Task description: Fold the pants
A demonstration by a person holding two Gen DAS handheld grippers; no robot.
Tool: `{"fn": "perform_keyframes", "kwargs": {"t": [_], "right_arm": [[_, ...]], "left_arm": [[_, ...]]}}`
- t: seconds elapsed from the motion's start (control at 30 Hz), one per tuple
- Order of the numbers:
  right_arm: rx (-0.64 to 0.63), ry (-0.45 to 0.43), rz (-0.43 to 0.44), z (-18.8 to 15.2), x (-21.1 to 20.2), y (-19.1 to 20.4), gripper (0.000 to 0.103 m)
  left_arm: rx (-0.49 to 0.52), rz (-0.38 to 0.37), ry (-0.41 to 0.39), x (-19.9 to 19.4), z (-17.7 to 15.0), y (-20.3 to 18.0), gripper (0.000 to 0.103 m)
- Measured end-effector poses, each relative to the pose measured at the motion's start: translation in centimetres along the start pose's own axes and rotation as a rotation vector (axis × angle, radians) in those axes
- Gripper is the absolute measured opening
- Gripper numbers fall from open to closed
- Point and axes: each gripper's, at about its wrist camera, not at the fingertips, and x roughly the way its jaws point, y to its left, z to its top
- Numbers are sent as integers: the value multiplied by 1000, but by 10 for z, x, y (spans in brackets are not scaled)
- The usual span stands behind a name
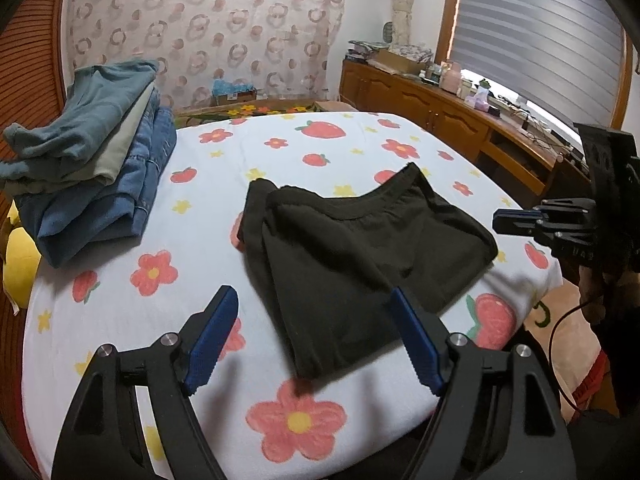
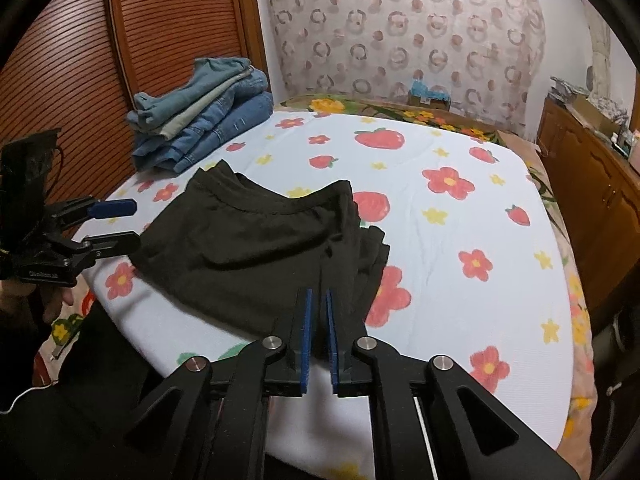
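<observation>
Black pants [image 1: 352, 256] lie folded on a white cloth with strawberries and flowers [image 1: 280, 152]. They also show in the right wrist view [image 2: 256, 248]. My left gripper [image 1: 312, 308] is open, hovering above the pants' near edge, holding nothing. It appears at the left of the right wrist view [image 2: 134, 224], open beside the pants' waist end. My right gripper [image 2: 318, 300] is nearly closed over the pants' near edge, with cloth between its blue pads [image 2: 307, 320]. It shows at the right of the left wrist view [image 1: 500, 220], just off the pants.
A stack of folded jeans and other clothes [image 1: 92, 168] sits at the far left of the cloth, also in the right wrist view [image 2: 200, 120]. A wooden cabinet with clutter [image 1: 460, 112] runs along the right. A slatted wooden panel [image 2: 80, 60] stands at left.
</observation>
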Motion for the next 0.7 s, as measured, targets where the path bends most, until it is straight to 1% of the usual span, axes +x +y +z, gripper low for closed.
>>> {"fn": "perform_keyframes", "kwargs": {"t": [0.07,0.13,0.27,0.5,0.7], "right_arm": [[-1,10,6,4,7,2,18],[-6,18,-4,8,14,5,24],[-23,44,-6,13,30,11,32],[-44,96,-15,18,59,19,37],[-47,74,-31,16,62,23,43]], "left_arm": [[-9,16,-4,2,2,1,79],[-14,15,-1,3,3,2,79],[-14,22,7,6,3,3,79],[-25,25,23,11,-2,5,79],[-44,25,38,18,-9,9,79]]}}
